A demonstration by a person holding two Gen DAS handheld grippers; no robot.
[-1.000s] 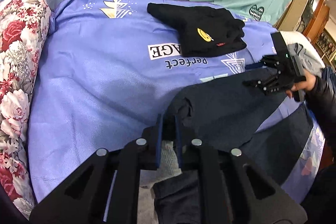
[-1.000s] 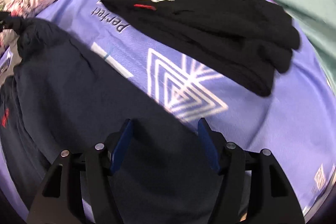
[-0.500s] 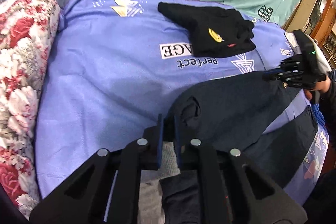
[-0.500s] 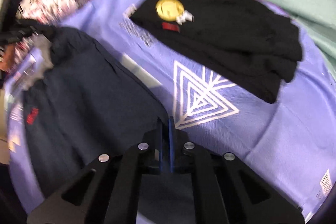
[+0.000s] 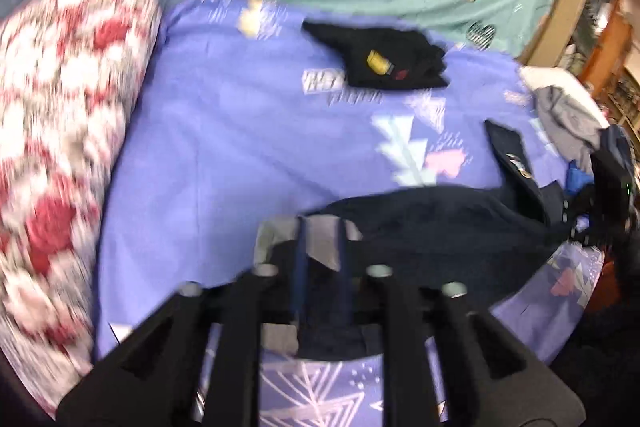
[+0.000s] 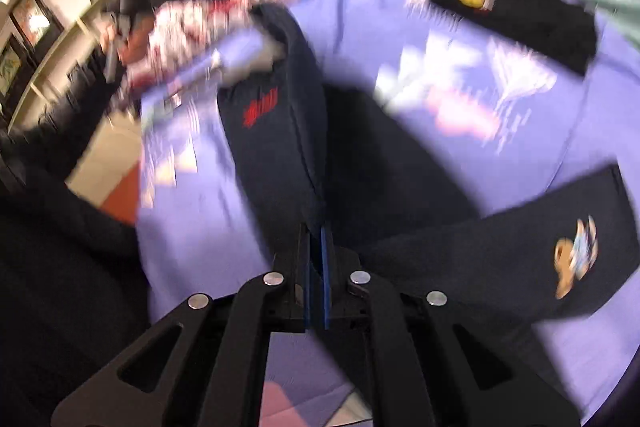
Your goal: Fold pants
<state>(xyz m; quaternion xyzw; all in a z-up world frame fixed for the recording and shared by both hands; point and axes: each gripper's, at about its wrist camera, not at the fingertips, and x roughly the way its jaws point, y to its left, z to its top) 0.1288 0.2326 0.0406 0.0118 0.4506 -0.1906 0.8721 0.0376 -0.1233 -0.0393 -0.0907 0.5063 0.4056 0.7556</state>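
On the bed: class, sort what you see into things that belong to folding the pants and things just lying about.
Belongs to the job:
- navy pants
- left gripper, jaws opening with the waistband between them
- right gripper, shut on the pants

Lying about:
- black folded garment
- floral pillow
- grey clothing

Both wrist views are evenly lit by soft indoor light, with no glare. Motion blur is heavy: in the left view the red-and-white floral cushion at nine o'clock is smeared, and the small folded black garment with a yellow patch is soft. In the right view the printed lilac bedsheet streaks towards two o'clock. Fisheye bending and dark vignetting mark all corners
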